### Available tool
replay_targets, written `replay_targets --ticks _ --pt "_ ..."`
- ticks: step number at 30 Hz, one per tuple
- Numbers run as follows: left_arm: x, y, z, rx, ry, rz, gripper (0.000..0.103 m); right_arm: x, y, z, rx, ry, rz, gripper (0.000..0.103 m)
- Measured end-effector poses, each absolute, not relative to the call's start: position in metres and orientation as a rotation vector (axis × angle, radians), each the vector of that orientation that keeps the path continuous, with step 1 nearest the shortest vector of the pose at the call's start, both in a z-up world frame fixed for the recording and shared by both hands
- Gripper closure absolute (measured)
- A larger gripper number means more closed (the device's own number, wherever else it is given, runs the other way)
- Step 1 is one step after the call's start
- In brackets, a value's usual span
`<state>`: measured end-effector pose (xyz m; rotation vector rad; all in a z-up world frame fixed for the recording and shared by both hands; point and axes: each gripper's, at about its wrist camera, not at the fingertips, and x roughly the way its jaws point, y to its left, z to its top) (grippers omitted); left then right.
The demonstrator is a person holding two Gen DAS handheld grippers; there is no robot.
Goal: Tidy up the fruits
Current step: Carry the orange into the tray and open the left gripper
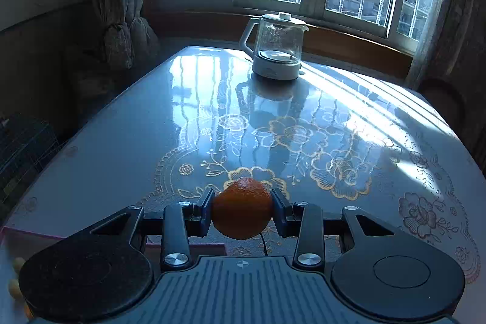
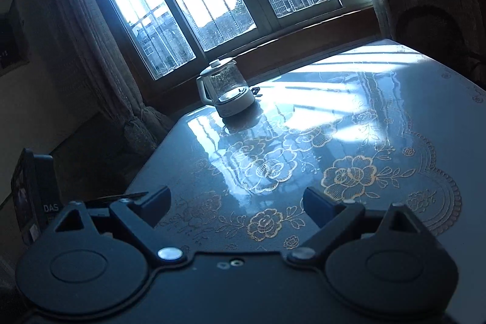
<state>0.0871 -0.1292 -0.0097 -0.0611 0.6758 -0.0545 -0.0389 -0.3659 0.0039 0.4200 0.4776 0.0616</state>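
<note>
In the left wrist view an orange (image 1: 242,208) hangs above the glossy flowered table (image 1: 121,148), pinched from both sides by the dark pads of my left gripper (image 1: 242,210), which is shut on it. A few small yellow fruits (image 1: 15,284) peek out at the lower left edge, mostly hidden behind the gripper body. In the right wrist view my right gripper (image 2: 237,202) stands open over the table (image 2: 379,117), its two fingers wide apart with nothing between them.
A glass kettle on a white base (image 1: 276,47) stands at the table's far end before the window; the same kettle (image 2: 226,90) shows in the right wrist view. A pink box edge (image 1: 60,236) lies below the left gripper. A dark box (image 2: 33,196) stands off the table's left side.
</note>
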Motion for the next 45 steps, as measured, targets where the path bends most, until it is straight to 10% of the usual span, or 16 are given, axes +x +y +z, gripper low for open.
replay_targets --ticks 15,45 --pt "0.054 0.041 -0.064 -0.027 0.789 0.0 0.063 -0.05 -0.252 -0.014 0.411 0.493 -0.001 0.009" --pt "0.068 0.044 -0.082 0.01 0.873 -0.067 0.063 -0.067 -0.189 -0.031 0.397 0.522 -0.07 0.006"
